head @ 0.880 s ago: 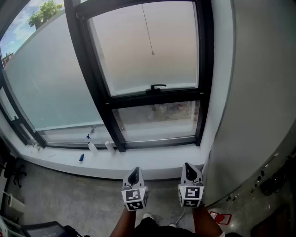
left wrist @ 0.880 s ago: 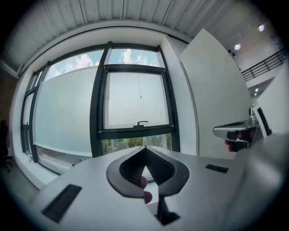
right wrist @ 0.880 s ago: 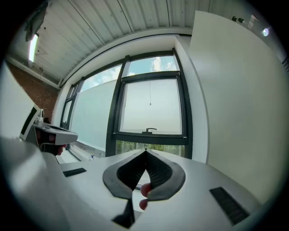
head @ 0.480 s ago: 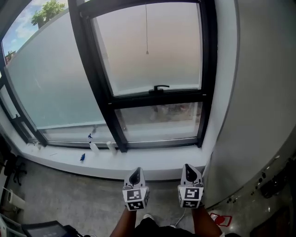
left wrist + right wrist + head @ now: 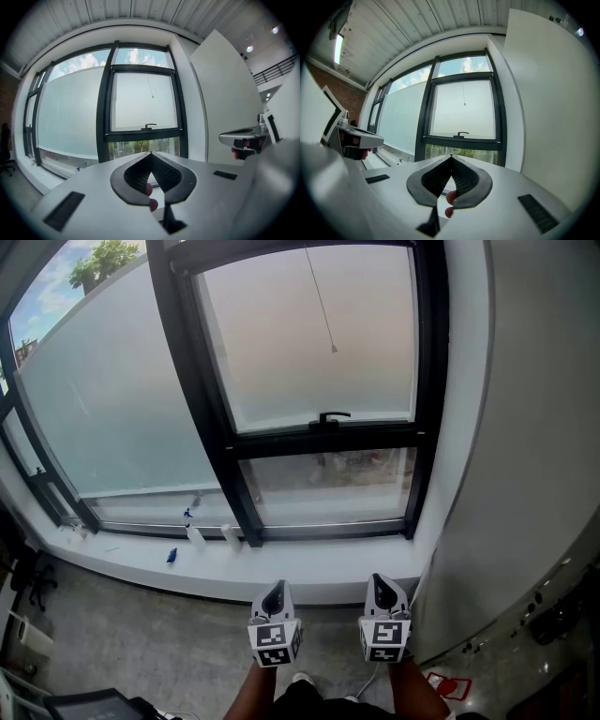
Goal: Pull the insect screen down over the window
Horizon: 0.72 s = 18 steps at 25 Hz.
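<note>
**Both hand-held grippers waiting low, cord hanging out of reach**

I am looking steeply down at a tall black-framed window (image 5: 323, 440) standing on the far side of a white sill (image 5: 319, 570). A thin pull cord with a small bead at its end (image 5: 334, 350) is hanging in front of the upper right pane, a little tilted, with the bead sitting above the black window handle (image 5: 335, 416). I am not making out the insect screen itself in any view; only this cord is showing, running down from the top of that sash.

The left hand-held gripper (image 5: 274, 597) and the right hand-held gripper (image 5: 382, 591) are hovering side by side at the near edge of the scene, over the grey concrete floor (image 5: 141, 634) and just short of the sill. Both are pointing toward the window and are well apart from the cord and the handle. In each gripper view the two dark ribbed jaws are pressing together at their tips, with nothing pinched between them.

To the left, a large frosted pane (image 5: 112, 409) is filling the neighbouring bay. A small blue object (image 5: 172, 556) and two small white bottles (image 5: 196, 537) are lying on the left part of the sill. A plain grey wall (image 5: 525, 446) is rising along the right side, just beside the right hand-held gripper.
</note>
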Available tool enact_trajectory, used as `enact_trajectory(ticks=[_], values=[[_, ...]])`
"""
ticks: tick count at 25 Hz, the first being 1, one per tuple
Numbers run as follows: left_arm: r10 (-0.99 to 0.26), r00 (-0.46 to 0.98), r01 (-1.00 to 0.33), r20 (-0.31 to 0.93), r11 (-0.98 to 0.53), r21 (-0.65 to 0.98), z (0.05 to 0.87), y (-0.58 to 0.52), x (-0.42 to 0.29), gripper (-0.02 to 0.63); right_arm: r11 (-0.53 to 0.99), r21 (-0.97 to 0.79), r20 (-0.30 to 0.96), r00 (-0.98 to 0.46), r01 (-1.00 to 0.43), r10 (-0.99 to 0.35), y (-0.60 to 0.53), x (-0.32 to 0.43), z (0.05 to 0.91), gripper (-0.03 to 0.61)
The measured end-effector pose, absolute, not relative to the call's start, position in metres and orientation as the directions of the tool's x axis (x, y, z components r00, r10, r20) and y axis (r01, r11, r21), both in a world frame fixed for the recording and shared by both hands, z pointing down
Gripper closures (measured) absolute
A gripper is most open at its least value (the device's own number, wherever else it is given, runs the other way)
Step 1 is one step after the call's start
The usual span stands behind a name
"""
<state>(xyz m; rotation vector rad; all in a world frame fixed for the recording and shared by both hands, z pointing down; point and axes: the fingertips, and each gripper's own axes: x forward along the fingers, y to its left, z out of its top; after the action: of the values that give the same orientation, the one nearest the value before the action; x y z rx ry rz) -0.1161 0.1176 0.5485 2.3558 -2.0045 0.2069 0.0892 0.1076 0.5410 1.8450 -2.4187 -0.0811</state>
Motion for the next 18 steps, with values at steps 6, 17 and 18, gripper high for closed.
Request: enact_trajectory(ticks=[6,17,18], values=[[-0.980,0.153,-0.986,0.127,-0.160,-0.043,0.547,0.122,-0.114,0.611,0.278,0.105,0.060,-0.273,-0.955,-0.960,0.110,0.088,0.542,0.575],[-0.977,0.135,-0.989,0.162,-0.144,-0.041,0.551,0.106,-0.123,0.611,0.307,0.110,0.066,-0.301,-0.945,-0.951,0.084,0.075,0.543,0.575],[-0.977,0.135,-0.989,0.165,-0.144,-0.045,0.552,0.102,-0.124,0.611,0.309,0.108,0.066,-0.304,-0.945,-0.950,0.081,0.073,0.542,0.575]])
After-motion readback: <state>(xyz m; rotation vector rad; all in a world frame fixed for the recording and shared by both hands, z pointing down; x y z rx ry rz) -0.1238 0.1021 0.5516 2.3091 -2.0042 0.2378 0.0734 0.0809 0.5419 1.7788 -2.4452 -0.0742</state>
